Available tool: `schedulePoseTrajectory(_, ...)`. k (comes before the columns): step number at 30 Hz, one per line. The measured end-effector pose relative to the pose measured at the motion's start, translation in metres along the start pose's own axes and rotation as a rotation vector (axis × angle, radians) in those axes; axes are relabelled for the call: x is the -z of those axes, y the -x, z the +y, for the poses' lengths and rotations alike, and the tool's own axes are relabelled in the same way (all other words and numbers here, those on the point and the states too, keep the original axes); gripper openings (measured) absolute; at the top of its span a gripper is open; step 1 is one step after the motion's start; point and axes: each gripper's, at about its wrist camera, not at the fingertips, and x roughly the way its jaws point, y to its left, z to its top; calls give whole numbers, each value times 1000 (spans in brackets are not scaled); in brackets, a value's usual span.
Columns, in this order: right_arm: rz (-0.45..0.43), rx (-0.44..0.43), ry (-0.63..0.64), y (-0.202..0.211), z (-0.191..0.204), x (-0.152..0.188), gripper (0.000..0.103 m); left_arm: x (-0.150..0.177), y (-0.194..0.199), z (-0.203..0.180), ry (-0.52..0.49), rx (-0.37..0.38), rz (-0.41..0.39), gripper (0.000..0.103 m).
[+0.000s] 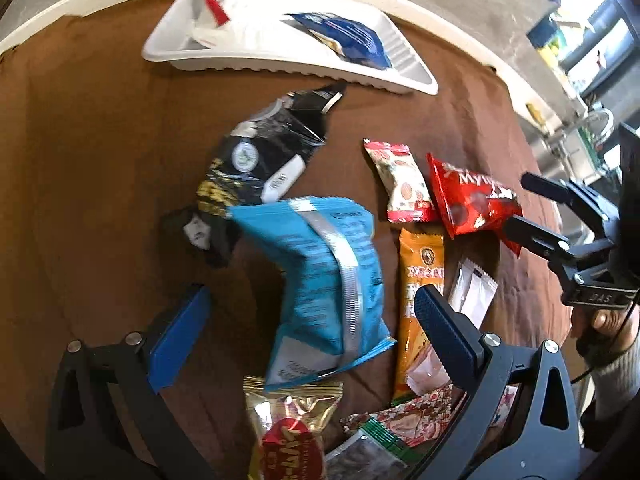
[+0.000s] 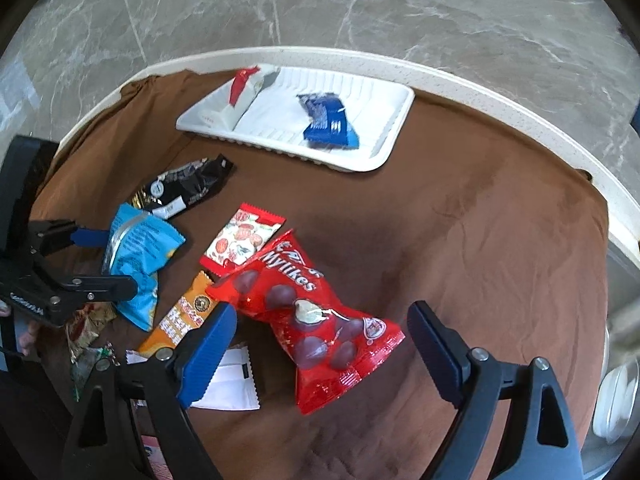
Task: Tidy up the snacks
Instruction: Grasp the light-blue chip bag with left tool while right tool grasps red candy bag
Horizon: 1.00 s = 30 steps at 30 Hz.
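Note:
My left gripper (image 1: pixel 308 312) is open, its fingers on either side of a light blue snack bag (image 1: pixel 324 280) lying on the brown cloth; it also shows in the right wrist view (image 2: pixel 140 256). My right gripper (image 2: pixel 320 332) is open around a red Mylikes bag (image 2: pixel 316 316), also seen in the left wrist view (image 1: pixel 472 200). A white tray (image 2: pixel 394 136) at the back holds a white-and-red packet (image 2: pixel 244 88) and a dark blue packet (image 2: pixel 326 120).
A black bag (image 1: pixel 264 160), a small red-and-white packet (image 1: pixel 404 184), an orange bar (image 1: pixel 420 292), a white sachet (image 1: pixel 474 292) and a gold packet (image 1: pixel 288 428) lie on the cloth. The table's white rim (image 2: pixel 520 104) curves behind the tray.

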Motion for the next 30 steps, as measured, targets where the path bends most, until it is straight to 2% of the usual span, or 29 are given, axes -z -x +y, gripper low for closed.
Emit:
schedulePoseTrajectory(4,24,-14,23,-8,-1,0,89,-4,-2,-7,-6,-3,1,101)
schedulePoseTrajectory(7,28,-28,35,-11,-3,1,83,-6,0,-10,-16,-10,-23,99)
schedulePoseTrajectory(9,35,-33,42,-13,-5,2,79,-7,-4,-11,-25,-16,-6,94)
schedulePoseTrajectory(11,35,-39,53,-14,-4,4,76,-5,-8,-10,-23,-24,6,82)
schedulePoseTrajectory(14,34,-34,72,-14,-3,6,75,-4,-8,-13,-47,-36,-4,76)
schedulePoseTrajectory(16,38,-19,84,-15,-2,7,66,-2,-9,-14,-60,-49,-5,73)
schedulePoseTrajectory(17,40,-2,91,-16,-3,7,56,-2,-9,-15,-70,-55,-9,66)
schedulePoseTrajectory(18,40,-13,88,-16,-4,8,55,-2,-9,-15,-80,-54,-11,61)
schedulePoseTrajectory(19,35,-18,81,-16,-6,8,54,-2,-8,-16,-84,-44,-15,47)
schedulePoseTrajectory(24,19,-51,51,-11,-11,8,45,-2,-6,-16,-88,-13,-20,40)
schedulePoseTrajectory(30,-8,-126,-29,2,-20,6,44,-3,7,-15,-92,47,-30,39)
